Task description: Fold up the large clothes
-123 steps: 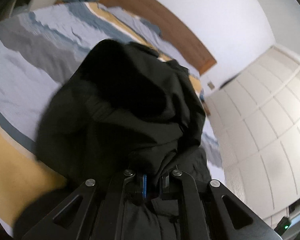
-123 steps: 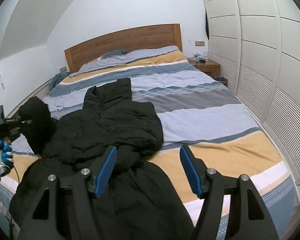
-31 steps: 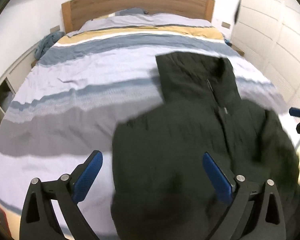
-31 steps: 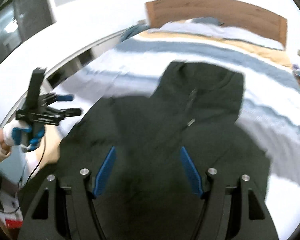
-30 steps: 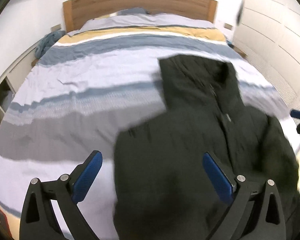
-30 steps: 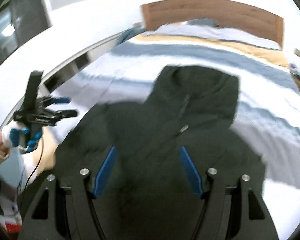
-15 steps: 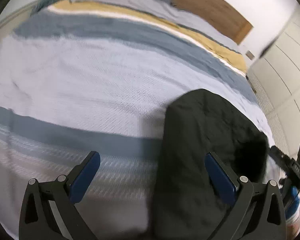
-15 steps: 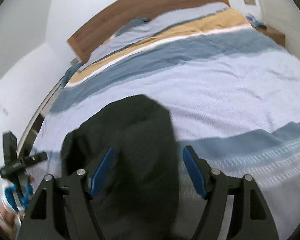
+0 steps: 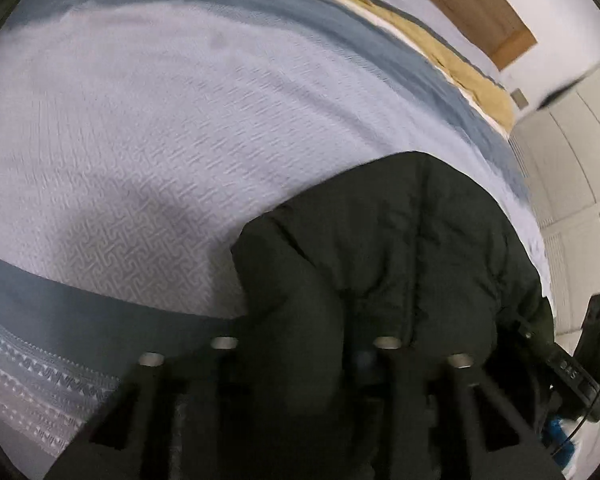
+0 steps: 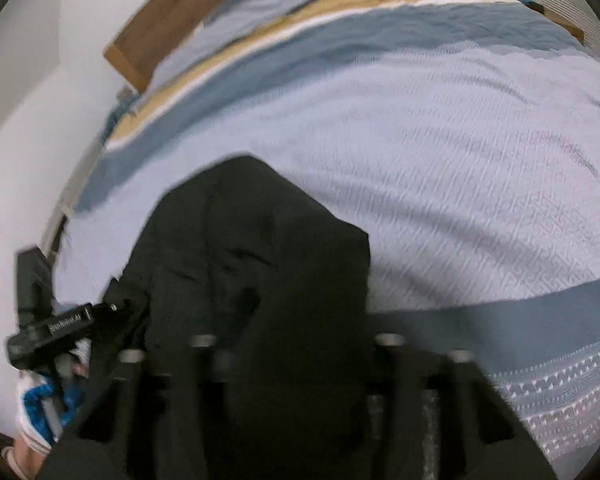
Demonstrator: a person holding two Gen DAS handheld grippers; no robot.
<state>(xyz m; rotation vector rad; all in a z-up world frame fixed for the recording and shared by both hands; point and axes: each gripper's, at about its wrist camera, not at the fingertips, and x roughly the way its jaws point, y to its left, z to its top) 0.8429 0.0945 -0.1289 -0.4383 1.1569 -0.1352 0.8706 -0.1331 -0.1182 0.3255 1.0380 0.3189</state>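
Observation:
A black puffer jacket lies on the striped bedspread; its hood end points toward the headboard. My left gripper is closed down on the hood's left edge, its fingers buried in dark fabric. In the right wrist view the jacket fills the lower middle, and my right gripper is closed on the hood's right edge the same way. The left gripper also shows in the right wrist view, at the jacket's left side. Both views are blurred.
The wooden headboard is at the far end of the bed. White wardrobe panels stand along the bed's right side. A white wall runs along the bed's left side. Bedspread extends beyond the hood.
Both grippers were open above the spread jacket. They have moved down to the hood end, closed their jaws on its two sides, and the fabric now bunches up between them.

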